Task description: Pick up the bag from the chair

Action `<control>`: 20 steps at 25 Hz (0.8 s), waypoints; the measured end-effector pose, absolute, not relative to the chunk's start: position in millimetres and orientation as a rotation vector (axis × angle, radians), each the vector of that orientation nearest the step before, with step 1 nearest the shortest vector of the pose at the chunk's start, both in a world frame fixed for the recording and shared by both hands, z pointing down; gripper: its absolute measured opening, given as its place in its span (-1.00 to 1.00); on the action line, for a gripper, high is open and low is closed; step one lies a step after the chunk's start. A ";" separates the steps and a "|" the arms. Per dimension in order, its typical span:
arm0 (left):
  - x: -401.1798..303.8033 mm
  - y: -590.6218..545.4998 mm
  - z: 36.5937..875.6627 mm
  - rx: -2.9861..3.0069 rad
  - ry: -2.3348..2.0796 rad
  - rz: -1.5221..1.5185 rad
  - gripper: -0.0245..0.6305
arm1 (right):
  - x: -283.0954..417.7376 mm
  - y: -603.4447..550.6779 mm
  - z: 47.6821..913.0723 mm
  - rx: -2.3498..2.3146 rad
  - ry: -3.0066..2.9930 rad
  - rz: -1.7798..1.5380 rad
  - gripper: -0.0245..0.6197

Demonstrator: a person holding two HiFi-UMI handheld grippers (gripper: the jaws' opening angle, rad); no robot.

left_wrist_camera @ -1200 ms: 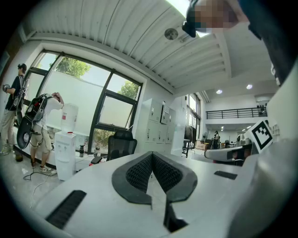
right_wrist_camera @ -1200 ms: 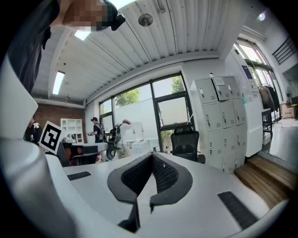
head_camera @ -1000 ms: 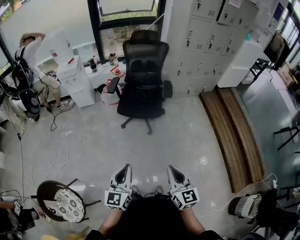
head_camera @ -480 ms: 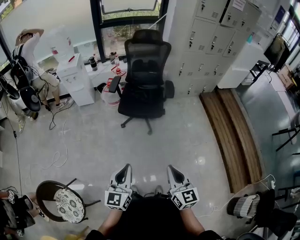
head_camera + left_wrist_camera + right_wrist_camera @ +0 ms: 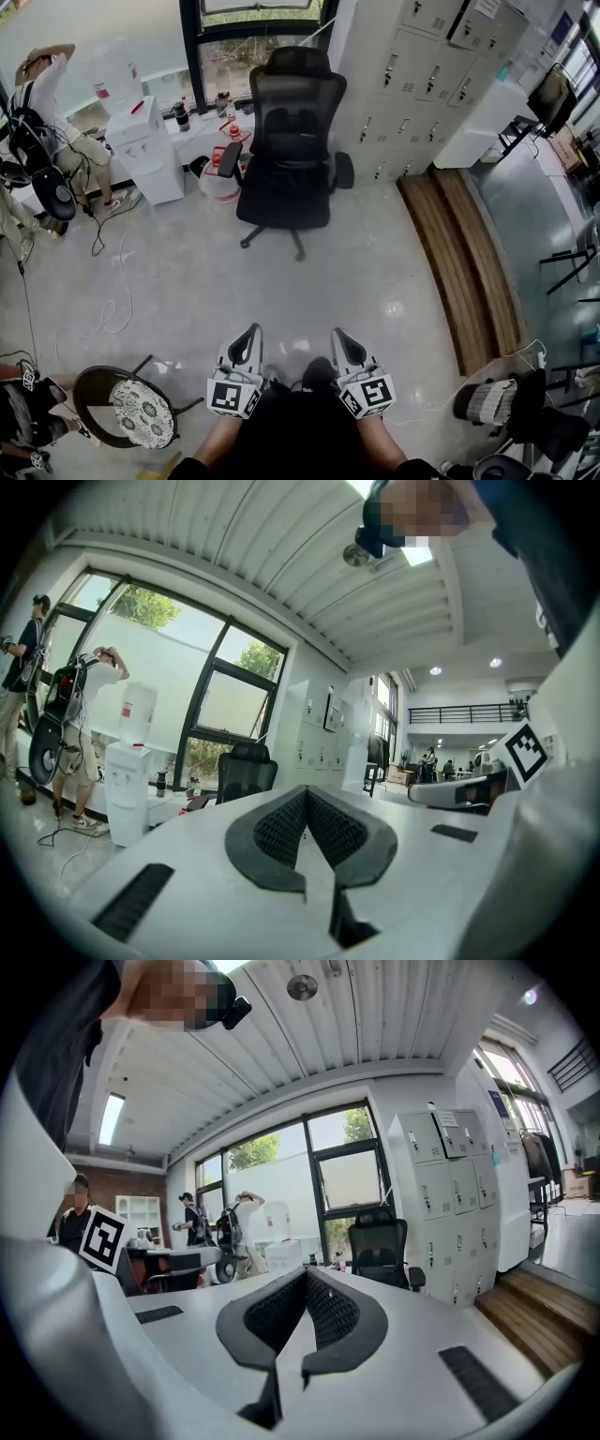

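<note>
Both grippers held low and close to the body, side by side, level with each other, noses pointing forward and away. Bare forearms (image 5: 217,442) come in from the bottom edge, elbows tucked, marker cubes nearest the torso.

Left gripper (image 5: 247,336): jaws brought together, ribbed pads meeting at the tip, nothing between them. Its own view confirms this (image 5: 306,803). Tilted upward, taking in ceiling and room.

Right gripper (image 5: 342,336): same posture, jaws closed on each other, empty (image 5: 305,1283). Slightly toed outward from its partner.

Pale tiled floor (image 5: 187,272) beneath and ahead. To the near left, a round stool (image 5: 139,411) with a patterned cushion. Loose cables (image 5: 108,300) trail across the tiles on the left.

Well ahead, apart from both grippers: black office chair (image 5: 289,178), facing this way, armrests out, wheeled base showing. A dark bulk sits on the seat against the backrest, taken to be the bag (image 5: 286,127). It is black on black, so its outline cannot be separated from the chair.

Right of the chair: wooden step (image 5: 469,272), then grey lockers (image 5: 422,84). Left of it: white water dispenser (image 5: 145,155). Far left by the window (image 5: 253,66), a person (image 5: 52,103) stands with an arm raised to the head.
</note>
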State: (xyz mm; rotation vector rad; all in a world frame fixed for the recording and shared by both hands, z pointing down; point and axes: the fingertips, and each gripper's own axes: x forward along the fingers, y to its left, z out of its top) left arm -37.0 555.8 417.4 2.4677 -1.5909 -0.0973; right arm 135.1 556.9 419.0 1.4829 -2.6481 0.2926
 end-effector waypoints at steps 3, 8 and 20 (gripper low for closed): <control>-43.7 542.3 420.0 2.450 -1.591 -0.103 -0.93 | 128.9 542.4 424.9 1.474 -2.642 0.310 -0.93; -45.9 504.1 429.3 2.431 -1.604 -0.087 -0.93 | 122.3 496.6 430.7 1.459 -2.669 0.296 -0.93; -25.8 354.8 416.1 2.405 -1.704 -0.022 -0.93 | 138.2 321.3 432.9 1.310 -2.739 0.244 -0.93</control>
